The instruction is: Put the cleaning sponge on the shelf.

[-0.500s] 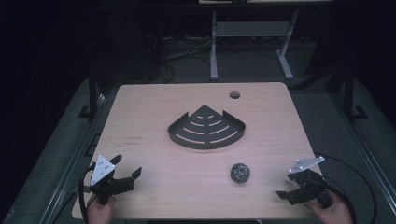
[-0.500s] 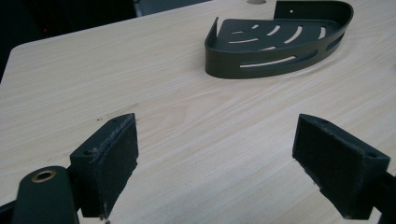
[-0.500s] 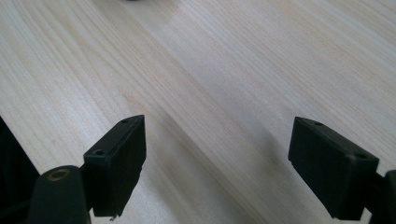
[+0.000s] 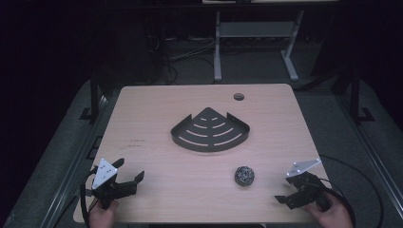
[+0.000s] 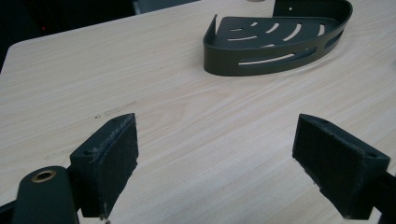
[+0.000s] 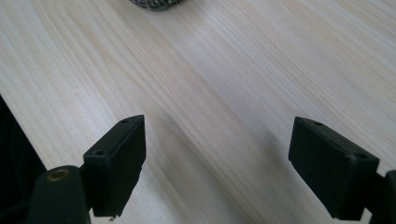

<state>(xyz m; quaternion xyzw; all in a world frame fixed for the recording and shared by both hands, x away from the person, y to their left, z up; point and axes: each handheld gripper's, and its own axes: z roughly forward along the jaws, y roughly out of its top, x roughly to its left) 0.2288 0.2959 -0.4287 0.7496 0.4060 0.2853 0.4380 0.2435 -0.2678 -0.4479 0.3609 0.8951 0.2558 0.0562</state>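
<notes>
**Two hand-held grippers at the near edge of a tabletop bearing a corner shelf and a wire ball**

The pale wood-grain tabletop (image 4: pixel 157 109) carries a black metal quarter-round corner shelf with slotted floor (image 4: pixel 210 131) near its middle and a small round hole (image 4: pixel 238 97) toward its far edge. Nothing lies between either gripper and the objects; bare wood separates them. Behind the table stands a grey metal frame (image 4: pixel 252 40) on a dark floor.

The left gripper (image 4: pixel 127 175) sits at the near left corner, held by a hand (image 4: pixel 102 216) and angled toward the shelf. Its fingers (image 5: pixel 109 161) are spread wide with only tabletop between them. The right gripper (image 4: pixel 290 192) sits at the near right corner, held by the other hand (image 4: pixel 330 213) and pointing leftward. Its fingers (image 6: pixel 116 163) are likewise spread wide and empty.

The small dark grey ball of woven wire mesh (image 4: pixel 244 175) rests on the tabletop, near the right gripper but apart from it, in front of the shelf. In the right gripper view its lower edge (image 6: pixel 156 4) shows at the top.
</notes>
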